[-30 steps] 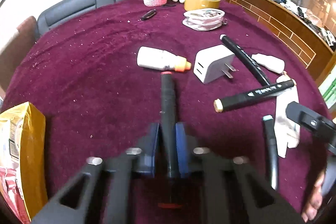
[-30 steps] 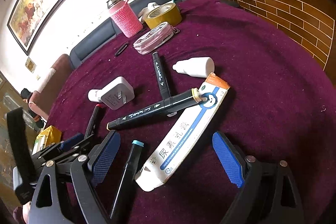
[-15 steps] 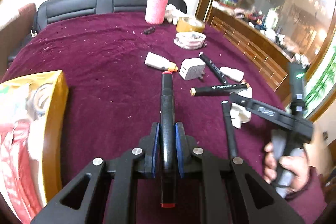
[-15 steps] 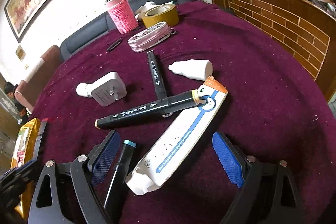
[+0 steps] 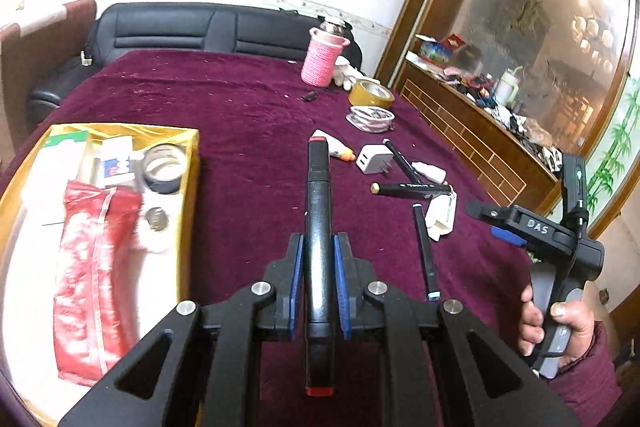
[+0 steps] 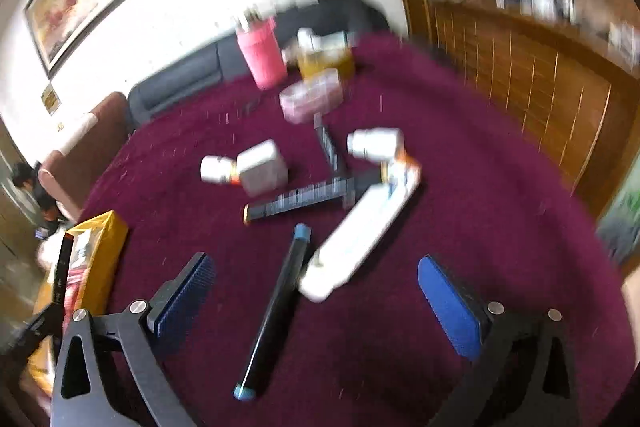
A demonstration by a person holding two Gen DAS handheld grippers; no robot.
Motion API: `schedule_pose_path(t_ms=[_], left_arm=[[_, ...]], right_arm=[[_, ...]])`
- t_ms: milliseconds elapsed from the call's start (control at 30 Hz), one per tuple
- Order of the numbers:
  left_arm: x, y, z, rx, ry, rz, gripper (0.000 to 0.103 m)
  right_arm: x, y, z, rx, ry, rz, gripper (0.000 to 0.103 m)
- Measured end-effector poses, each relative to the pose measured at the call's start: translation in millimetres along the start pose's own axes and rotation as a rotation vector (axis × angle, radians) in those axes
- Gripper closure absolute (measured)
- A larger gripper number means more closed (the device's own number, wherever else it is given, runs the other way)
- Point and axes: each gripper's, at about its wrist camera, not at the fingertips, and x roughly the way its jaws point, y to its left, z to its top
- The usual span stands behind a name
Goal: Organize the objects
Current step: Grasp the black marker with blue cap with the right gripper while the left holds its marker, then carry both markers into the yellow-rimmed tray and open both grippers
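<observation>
My left gripper (image 5: 318, 267) is shut on a black marker with red caps (image 5: 318, 195) and holds it above the maroon table, to the right of the yellow box (image 5: 188, 187). My right gripper (image 6: 314, 291) is open and empty above a black marker with blue caps (image 6: 276, 311) and a white tube box (image 6: 360, 239). It also shows in the left wrist view (image 5: 504, 227), held by a hand at the right. Two more black markers (image 6: 298, 201), a white charger (image 6: 262, 169) and two small white bottles (image 6: 374, 143) lie beyond.
The yellow box holds a red pouch (image 5: 92, 275), a tape roll (image 5: 164, 167) and small packs. A pink flask (image 5: 320, 61), yellow tape roll (image 5: 370, 95) and a cable pouch (image 5: 370, 117) stand at the far side. A wooden counter (image 5: 480, 131) runs along the right.
My left gripper has risen and pulled back with the red-capped marker, bringing the yellow box fully into view. My right gripper has lifted and drawn back from the tube box; its view is blurred.
</observation>
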Motion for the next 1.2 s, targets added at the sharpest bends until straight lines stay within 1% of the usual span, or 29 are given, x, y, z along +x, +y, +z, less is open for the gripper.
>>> schedule_pose_path(t_ms=[33,100,167,233,367,400,467,500,567,600,633,700,767,800,867,1000,1133,1200], left_arm=[[-5,4,-1,-0.004,-0.009,0.005,0.089],[-12,10,-3,-0.014,-0.020,0.007,0.089],[-18,15,-6,-0.019,-0.029,0.010,0.089],[-20,19,-9,-0.025,-0.031,0.007,0.089],[-17,25,-15,-0.038,-0.017,-0.011,0.089],[-16,27,-16,-0.039,-0.013,-0.013,0.089],[-14,30,-18,-0.045,-0.007,-0.018,0.089],[-14,31,-19,-0.050,-0.003,-0.022,0.089],[-14,34,-21,-0.054,0.001,-0.031,0.089],[-14,35,-22,-0.054,0.002,-0.031,0.089],[-15,36,-23,-0.055,0.003,-0.030,0.089],[-15,39,-24,-0.060,0.006,-0.034,0.089],[-15,40,-26,-0.067,0.008,-0.036,0.089],[-15,41,-26,-0.069,0.007,-0.035,0.089],[-17,43,-28,-0.075,0.005,-0.030,0.089],[-20,49,-29,-0.095,0.003,-0.022,0.089],[-30,52,-30,-0.102,-0.014,-0.020,0.089],[-36,55,-30,-0.105,-0.025,-0.019,0.089]], right_arm=[[-1,-3,-1,0.003,0.000,-0.002,0.004],[-4,-3,-4,-0.024,-0.010,-0.041,0.007],[-3,1,-5,-0.033,0.004,-0.034,0.018],[4,10,-6,-0.056,0.033,-0.031,0.024],[25,42,-18,-0.137,0.090,-0.039,0.036],[29,50,-22,-0.158,0.100,-0.050,0.038],[40,64,-30,-0.205,0.122,-0.072,0.048],[47,69,-33,-0.219,0.136,-0.091,0.051],[61,74,-38,-0.228,0.159,-0.143,0.062],[65,74,-38,-0.229,0.156,-0.166,0.063],[66,75,-37,-0.233,0.132,-0.183,0.065],[71,75,-33,-0.223,0.129,-0.211,0.069],[73,73,-30,-0.216,0.122,-0.229,0.080],[73,72,-30,-0.213,0.118,-0.229,0.082],[70,67,-32,-0.201,0.112,-0.205,0.087],[58,54,-33,-0.122,0.109,-0.105,0.087],[45,54,-36,-0.088,0.105,-0.018,0.087],[36,61,-38,-0.083,0.106,0.051,0.087]])
